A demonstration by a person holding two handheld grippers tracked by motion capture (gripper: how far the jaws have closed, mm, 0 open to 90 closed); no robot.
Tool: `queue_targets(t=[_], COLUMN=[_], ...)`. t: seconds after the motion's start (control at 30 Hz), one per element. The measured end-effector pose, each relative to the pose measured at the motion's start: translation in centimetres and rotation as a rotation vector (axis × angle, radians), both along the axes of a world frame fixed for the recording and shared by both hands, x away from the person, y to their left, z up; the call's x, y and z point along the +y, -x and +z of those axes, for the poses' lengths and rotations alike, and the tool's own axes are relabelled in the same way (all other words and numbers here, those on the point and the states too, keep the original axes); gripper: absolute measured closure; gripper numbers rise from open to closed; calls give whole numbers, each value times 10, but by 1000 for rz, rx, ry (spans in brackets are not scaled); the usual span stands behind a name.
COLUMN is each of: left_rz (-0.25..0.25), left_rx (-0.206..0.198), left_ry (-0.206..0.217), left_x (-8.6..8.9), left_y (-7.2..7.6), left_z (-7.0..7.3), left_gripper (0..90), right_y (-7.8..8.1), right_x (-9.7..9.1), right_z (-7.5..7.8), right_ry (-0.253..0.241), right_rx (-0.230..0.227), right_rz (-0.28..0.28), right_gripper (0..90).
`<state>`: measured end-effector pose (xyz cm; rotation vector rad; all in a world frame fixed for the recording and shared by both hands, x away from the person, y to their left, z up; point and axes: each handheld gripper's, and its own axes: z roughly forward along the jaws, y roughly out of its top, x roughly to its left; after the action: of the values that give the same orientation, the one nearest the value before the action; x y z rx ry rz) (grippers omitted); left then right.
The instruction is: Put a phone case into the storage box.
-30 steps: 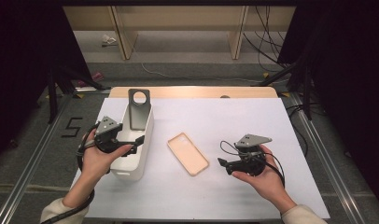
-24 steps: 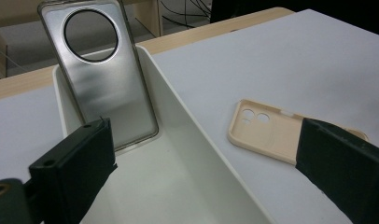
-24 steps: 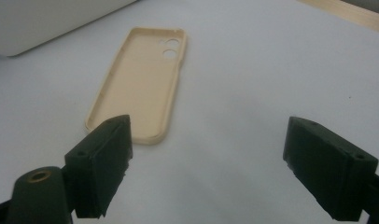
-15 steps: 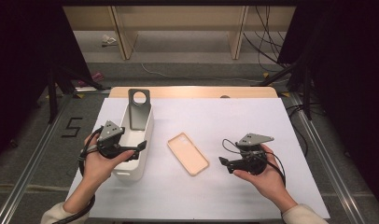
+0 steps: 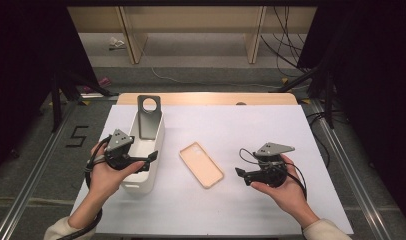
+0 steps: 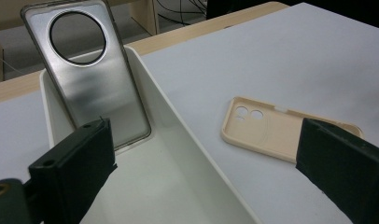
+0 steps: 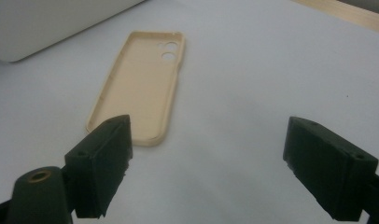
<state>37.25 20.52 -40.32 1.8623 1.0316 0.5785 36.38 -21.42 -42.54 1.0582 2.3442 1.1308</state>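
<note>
From the high view: beige phone case flat on the white table, just right of the white bin; left gripper over the bin's near end, right gripper right of the bin, near the case. From the left gripper view: jaws spread wide and empty above the bin, grey phone case leaning upright at its far end. From the right gripper view: jaws parted, gripping nothing, case just beyond them.

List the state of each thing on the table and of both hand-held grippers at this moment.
Beige phone case: lying flat on the table, hollow side up, untouched.
Grey phone case: standing tilted against the bin's far end wall.
White bin: upright, open-topped, holding the grey case.
Left hand-held gripper: jaws open, over the bin, holding nothing.
Right hand-held gripper: jaws open, pointing at the beige case, holding nothing.
</note>
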Motion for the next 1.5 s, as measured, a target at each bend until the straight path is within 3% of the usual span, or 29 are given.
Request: queue_targets(t=[0.23,0.43,0.5,0.63,0.73,0.8,0.87,1.03,1.23,1.5], left_rz=[-27,-63,-68,-102,-154,-201,-233,-269,-289,-322], left_rx=[-10,-54,-64,-84,-58,-20,6,129,236,311], left_ry=[3,16,14,5,-16,-28,-43,-32,-96,-167], left_x=[-6,-19,-25,-45,-68,-85,-101,-135,-162,-175], left_y=[1,9,12,18,21,21,19,8,2,3], left_z=[1,8,11,19,19,15,9,-8,-37,-61], left_gripper=[53,157,230,521,744,850,896,898,898,898], right_y=[-3,-4,-4,-2,0,0,-1,-1,-2,-2], right_x=[-1,-5,-5,-6,-7,-8,-8,-10,-12,-12], right_z=[0,1,2,2,3,4,3,4,3,3], right_ry=[-8,-24,-28,-26,-30,-30,-27,-29,-31,-33], right_rx=[-2,3,1,-3,-1,-7,-6,-4,-2,-1], right_rz=[-13,-31,-34,-27,-38,-40,-42,-48,-50,-49], right_gripper=[166,166,166,165,166,165,165,165,165,166])
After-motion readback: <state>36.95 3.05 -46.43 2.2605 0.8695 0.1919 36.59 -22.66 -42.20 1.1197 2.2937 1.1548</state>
